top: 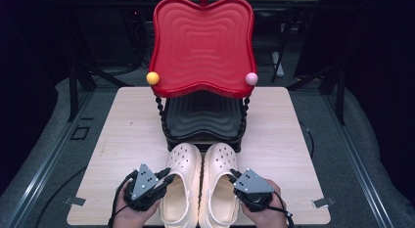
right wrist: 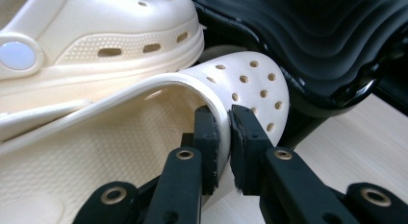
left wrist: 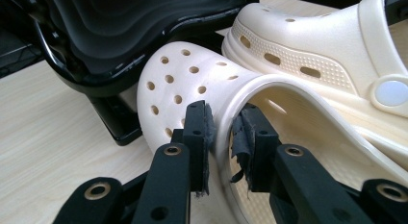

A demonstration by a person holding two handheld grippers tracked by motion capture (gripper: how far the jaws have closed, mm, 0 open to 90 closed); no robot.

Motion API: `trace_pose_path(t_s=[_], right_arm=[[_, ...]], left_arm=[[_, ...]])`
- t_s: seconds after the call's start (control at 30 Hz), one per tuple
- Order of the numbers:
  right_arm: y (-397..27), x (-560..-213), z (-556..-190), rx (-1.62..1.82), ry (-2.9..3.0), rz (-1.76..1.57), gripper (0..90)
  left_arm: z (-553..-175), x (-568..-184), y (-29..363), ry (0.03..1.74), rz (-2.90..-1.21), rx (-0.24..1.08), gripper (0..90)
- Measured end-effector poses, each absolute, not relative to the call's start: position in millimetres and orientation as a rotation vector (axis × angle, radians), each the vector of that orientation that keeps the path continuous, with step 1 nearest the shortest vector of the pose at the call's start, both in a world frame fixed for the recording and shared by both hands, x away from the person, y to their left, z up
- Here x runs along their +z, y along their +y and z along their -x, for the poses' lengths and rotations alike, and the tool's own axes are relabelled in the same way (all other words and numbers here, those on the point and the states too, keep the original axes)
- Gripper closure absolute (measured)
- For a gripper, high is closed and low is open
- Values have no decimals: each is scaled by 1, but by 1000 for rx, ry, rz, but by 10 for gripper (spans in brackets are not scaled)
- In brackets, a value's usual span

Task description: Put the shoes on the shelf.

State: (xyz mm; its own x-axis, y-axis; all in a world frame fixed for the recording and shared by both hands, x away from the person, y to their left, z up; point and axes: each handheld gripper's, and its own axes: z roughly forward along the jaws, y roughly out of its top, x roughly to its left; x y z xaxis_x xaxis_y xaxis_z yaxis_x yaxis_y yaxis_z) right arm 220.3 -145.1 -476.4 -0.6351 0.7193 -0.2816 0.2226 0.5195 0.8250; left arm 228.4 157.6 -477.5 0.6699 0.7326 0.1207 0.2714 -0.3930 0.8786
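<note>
— Near the six o'clock edge of the table (top: 122,140), what are the hands doing?

— Both of the person's hands come in from the bottom of the high view, each wrapped around a tool. The left gripper (top: 165,180) angles toward one o'clock; the right gripper (top: 234,177) angles toward eleven.

— And the jaws?

— In the left gripper view, the left gripper (left wrist: 222,137) has its jaws pinched on the collar edge of the left clog (left wrist: 192,84), one jaw outside the upper, the other inside the opening. In the right gripper view, the right gripper (right wrist: 225,137) is clamped the same way on the right clog (right wrist: 240,84).

— Where do the shoes sit?

— The left clog (top: 181,184) and right clog (top: 219,184) lie side by side, touching, toes pointing to twelve o'clock, right up against the black lower tray (top: 203,115) of a two-tier stand.

— What's above that?

— A red upper tray (top: 203,42), with a yellow ball (top: 152,78) at its nine o'clock corner and a pink ball (top: 251,79) at three o'clock.
</note>
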Motion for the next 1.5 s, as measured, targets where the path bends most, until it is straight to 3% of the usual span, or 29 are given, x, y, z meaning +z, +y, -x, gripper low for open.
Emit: trace_pose_path(t_s=[0.37,0.7,1.5], right_arm=[[-139,-447,-220,1072,2100,-703,815],[-133,-422,-242,1051,2066,-691,816],[-121,-412,-334,968,1986,-777,806]], left_arm=[[-226,-449,160,758,-1921,679,754],[-251,-429,156,768,-1874,720,753],[-339,-417,118,842,-1870,845,754]])
